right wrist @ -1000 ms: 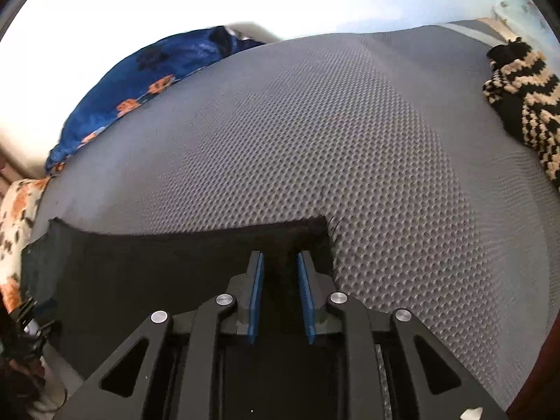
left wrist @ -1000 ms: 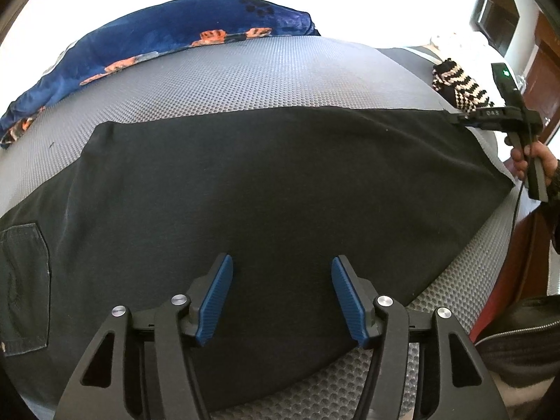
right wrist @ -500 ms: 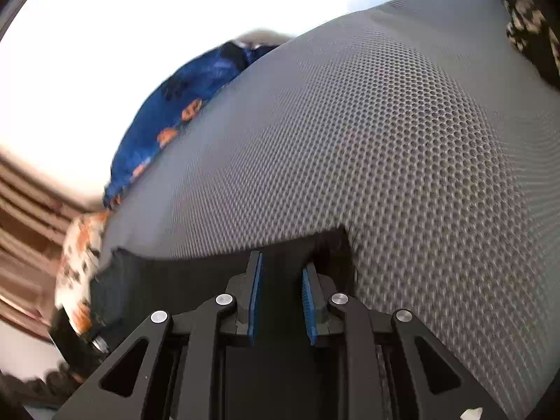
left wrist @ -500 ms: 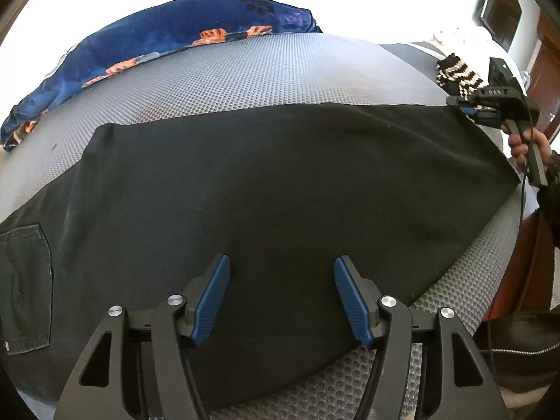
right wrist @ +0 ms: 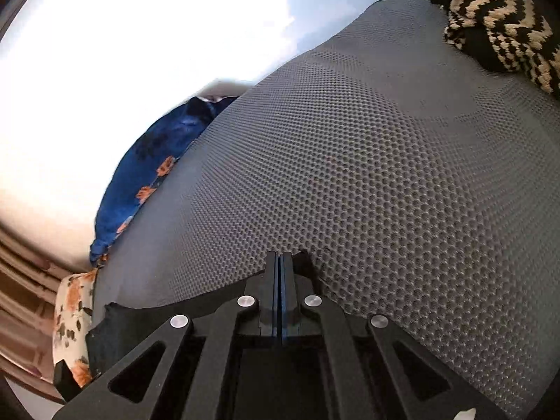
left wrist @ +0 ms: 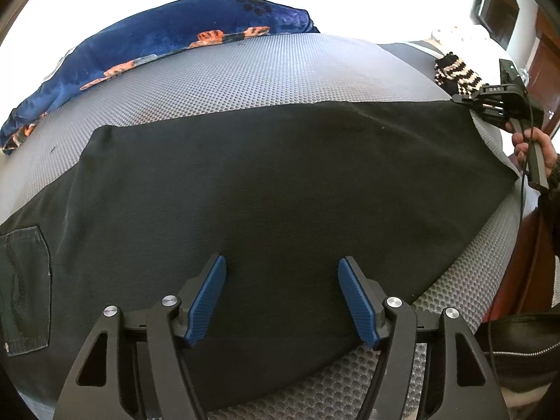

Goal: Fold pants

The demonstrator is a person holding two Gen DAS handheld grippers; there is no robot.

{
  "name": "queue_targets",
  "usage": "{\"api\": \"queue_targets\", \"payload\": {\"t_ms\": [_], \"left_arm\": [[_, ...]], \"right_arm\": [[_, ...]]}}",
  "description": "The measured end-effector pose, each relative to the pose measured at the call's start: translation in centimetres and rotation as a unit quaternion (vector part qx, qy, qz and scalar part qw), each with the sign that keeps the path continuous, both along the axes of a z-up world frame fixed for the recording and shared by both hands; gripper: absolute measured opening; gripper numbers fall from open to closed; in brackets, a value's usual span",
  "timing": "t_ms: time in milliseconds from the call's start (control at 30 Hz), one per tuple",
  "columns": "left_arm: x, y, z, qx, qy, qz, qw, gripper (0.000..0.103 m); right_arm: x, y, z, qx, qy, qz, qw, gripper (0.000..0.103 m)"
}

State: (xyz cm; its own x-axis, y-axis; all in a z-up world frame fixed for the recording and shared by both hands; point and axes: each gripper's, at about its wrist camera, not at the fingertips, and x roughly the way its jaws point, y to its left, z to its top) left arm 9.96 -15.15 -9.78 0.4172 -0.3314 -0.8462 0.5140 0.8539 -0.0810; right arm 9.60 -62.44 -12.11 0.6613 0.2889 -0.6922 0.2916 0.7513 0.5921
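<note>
Right wrist: right hand-held gripper (right wrist: 281,273) clamps pants (right wrist: 147,318) hem corner.

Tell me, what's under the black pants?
The black pants lie spread on a gray bumpy mat, which shows all around them. Whatever lies directly beneath the cloth is covered. The right gripper pinches one far corner; the left gripper hovers open above.

Bare mattress beyond the pants

Grey honeycomb mattress (right wrist: 385,182) lies open past the black pants (left wrist: 266,189); blue floral blanket (left wrist: 168,38) bounds the far edge, striped knit (right wrist: 497,24) the right corner.
</note>
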Motion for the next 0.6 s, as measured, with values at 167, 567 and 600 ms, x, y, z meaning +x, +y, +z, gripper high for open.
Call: {"api": "queue_targets", "payload": {"t_ms": [167,567,600], "left_arm": [[-0.1,-0.2,0.0,0.0,-0.002,-0.002,1.0,0.071],[-0.4,-0.6,-0.2,0.004,-0.006,-0.008,0.9999,0.078],[-0.4,-0.5,-0.1,0.006,-0.006,-0.006,0.9999,0.078]], "right_arm": [[0.5,-0.3,-0.2,0.002,0.021,-0.009,1.0,0.009],[0.8,14.3,4.3,-0.104,0.006,0.171,0.98,0.021],[1.1,16.2,4.3,-0.107,0.006,0.196,0.975,0.021]]}}
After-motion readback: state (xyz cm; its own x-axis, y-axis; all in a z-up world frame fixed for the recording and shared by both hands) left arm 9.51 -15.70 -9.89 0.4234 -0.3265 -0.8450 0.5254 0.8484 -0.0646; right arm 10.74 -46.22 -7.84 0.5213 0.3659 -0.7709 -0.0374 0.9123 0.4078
